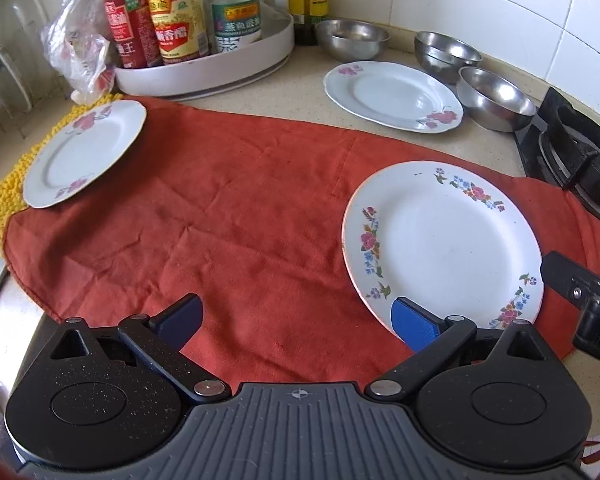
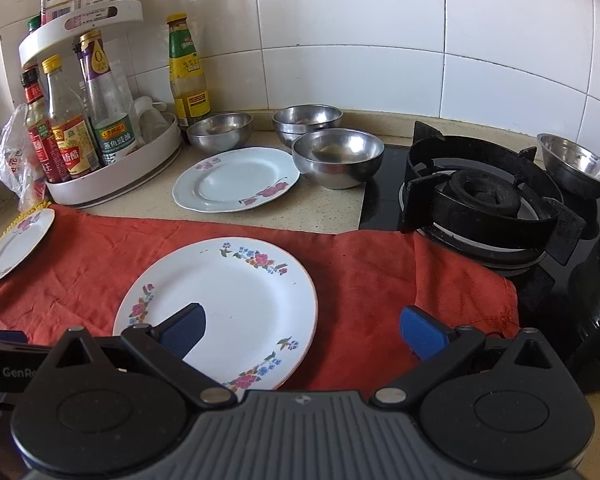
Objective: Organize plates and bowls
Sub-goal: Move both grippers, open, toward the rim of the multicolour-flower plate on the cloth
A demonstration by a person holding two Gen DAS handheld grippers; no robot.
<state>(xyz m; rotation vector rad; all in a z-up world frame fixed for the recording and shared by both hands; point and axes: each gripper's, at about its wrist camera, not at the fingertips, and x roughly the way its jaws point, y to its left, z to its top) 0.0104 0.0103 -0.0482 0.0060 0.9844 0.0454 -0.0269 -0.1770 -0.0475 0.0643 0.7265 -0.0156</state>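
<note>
A large white plate with small coloured flowers (image 1: 444, 244) (image 2: 220, 308) lies on the red cloth (image 1: 220, 216) (image 2: 360, 264). A pink-flowered plate (image 1: 82, 152) (image 2: 16, 244) rests at the cloth's left end, and another (image 1: 392, 94) (image 2: 236, 180) lies on the counter behind. Steel bowls stand at the back: one single (image 1: 352, 38) (image 2: 220, 130), a stacked pair (image 1: 446, 54) (image 2: 306, 122), one nearer (image 1: 496, 98) (image 2: 338, 156). Another bowl (image 2: 576, 164) sits on the stove. My left gripper (image 1: 296, 322) is open above the cloth. My right gripper (image 2: 302, 326) is open over the large plate's right edge.
A white turntable rack (image 1: 220, 64) (image 2: 116, 184) holds sauce bottles at the back left, beside a plastic bag (image 1: 78, 48). A yellow mat (image 1: 8, 184) lies under the left plate. A black gas stove (image 1: 576, 156) (image 2: 488, 200) stands to the right.
</note>
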